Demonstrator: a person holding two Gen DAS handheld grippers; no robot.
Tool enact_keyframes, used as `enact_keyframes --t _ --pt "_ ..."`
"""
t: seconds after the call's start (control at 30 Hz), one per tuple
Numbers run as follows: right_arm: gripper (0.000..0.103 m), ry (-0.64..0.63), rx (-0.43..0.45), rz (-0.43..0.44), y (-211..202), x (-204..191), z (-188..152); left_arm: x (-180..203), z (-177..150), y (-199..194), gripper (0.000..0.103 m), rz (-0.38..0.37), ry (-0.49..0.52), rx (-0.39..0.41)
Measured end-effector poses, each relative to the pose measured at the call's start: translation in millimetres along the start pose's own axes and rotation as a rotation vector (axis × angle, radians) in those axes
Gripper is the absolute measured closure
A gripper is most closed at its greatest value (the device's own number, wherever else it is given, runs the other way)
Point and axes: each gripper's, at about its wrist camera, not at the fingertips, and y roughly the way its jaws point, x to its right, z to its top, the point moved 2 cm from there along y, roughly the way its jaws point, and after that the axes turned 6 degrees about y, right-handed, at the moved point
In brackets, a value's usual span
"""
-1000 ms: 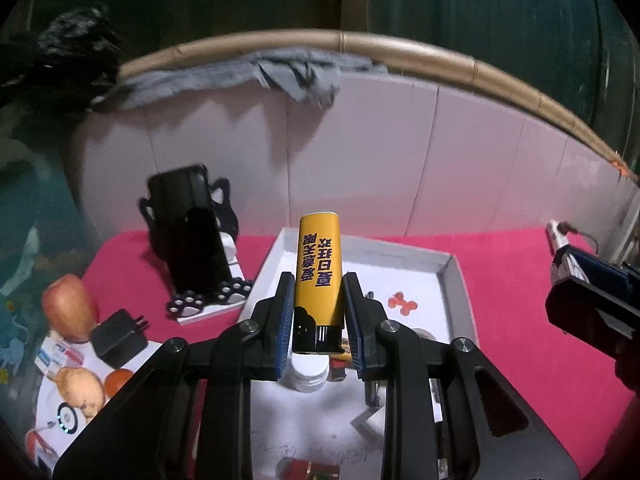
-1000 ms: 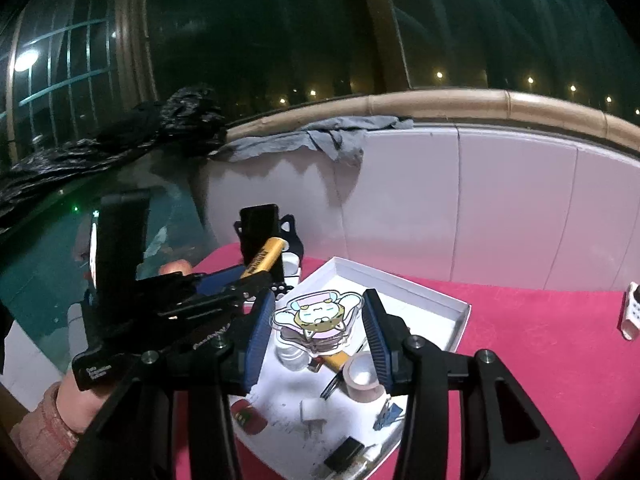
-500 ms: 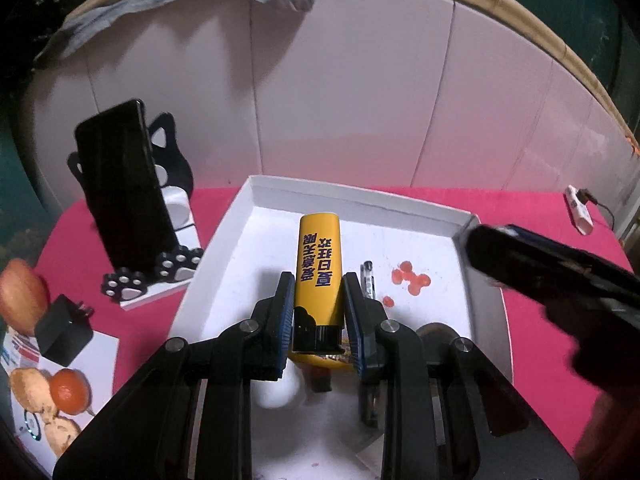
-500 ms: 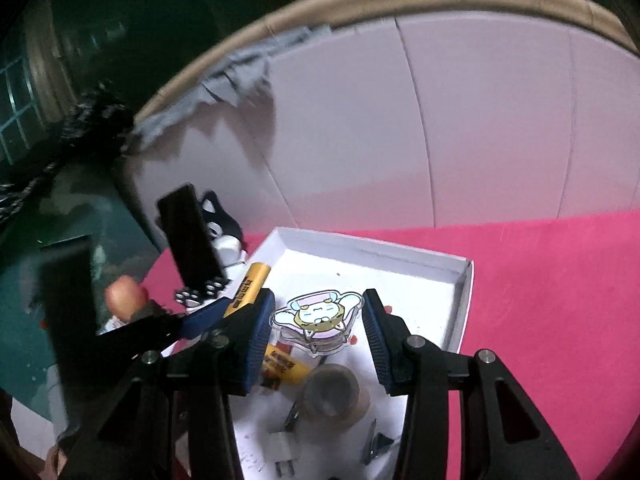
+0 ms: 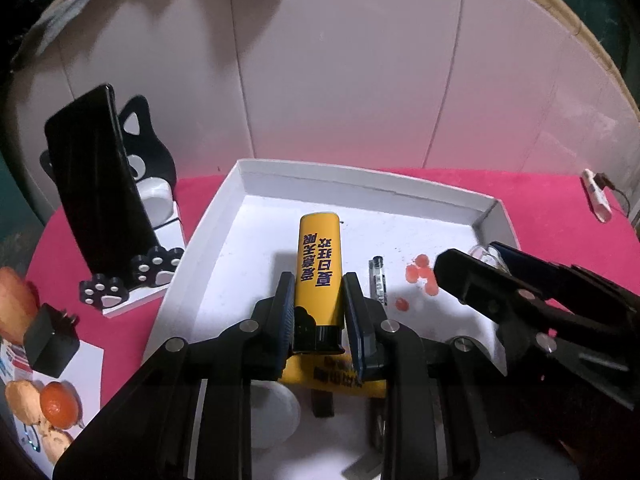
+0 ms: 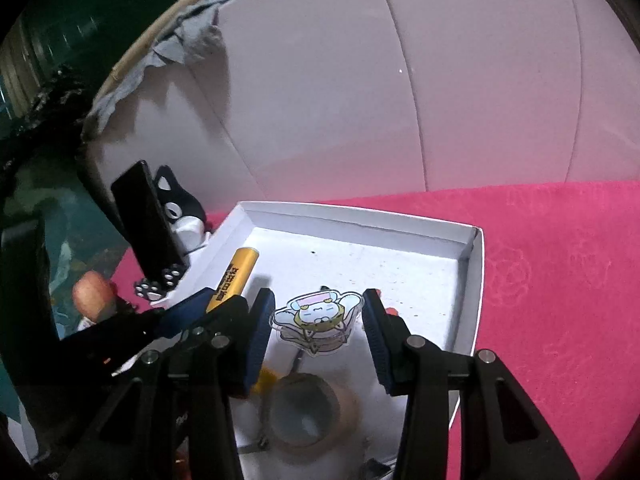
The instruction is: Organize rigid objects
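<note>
Both the left gripper (image 5: 318,304) and right gripper (image 6: 318,328) are matte black angular linkages with silver round screws, ending in fingers (image 5: 282,312) faced with ribbed dark-blue pads.

Beyond the fingers a pale white panelled wall (image 5: 340,92) curves round the back of the scene, divided by thin vertical seams. A light wooden bamboo-like rail (image 6: 168,20) caps its upper edge, and a crumpled grey cloth (image 6: 188,40) is draped over that rail, up and to the left of the fingers. Below the wall, a bright pink fabric-covered tabletop (image 6: 560,280) spreads out to the right of the fingers. Past the rail, the surroundings are dark, with dim greenish glass (image 6: 40,52) at far left.
</note>
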Motion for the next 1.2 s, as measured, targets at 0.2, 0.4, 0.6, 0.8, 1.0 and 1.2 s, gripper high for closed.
enact_keyframes --t 0.2,0.4,0.6,0.8,1.0,1.2 --pt "0.057 0.028 -0.016 -0.004 7.2 6.4 -3.8 3.5 -3.8 8.8 0.079 0.007 -0.011 -0.019" --pt "0.019 0.084 0.003 0.05 0.9 11.4 -6.9 2.0 -6.1 -3.5 0.031 0.054 -0.029 0.014" --pt "0.0 0.076 0.052 0.113 -22.5 5.0 -11.4 -5.1 -14.8 -34.5 0.0 0.104 -0.071 0.094" --pt "0.0 0.044 0.133 0.106 -64.6 1.3 -20.5 -10.1 -32.8 -74.3 0.0 0.119 -0.129 0.194" --pt "0.0 -0.077 0.303 0.02 -121.1 1.7 -38.7 -3.0 -61.2 -115.6 0.0 0.137 -0.154 0.268" --pt "0.0 -0.131 0.381 -0.015 -155.2 3.6 -56.3 17.6 -76.8 -144.0 0.0 0.314 -0.065 0.282"
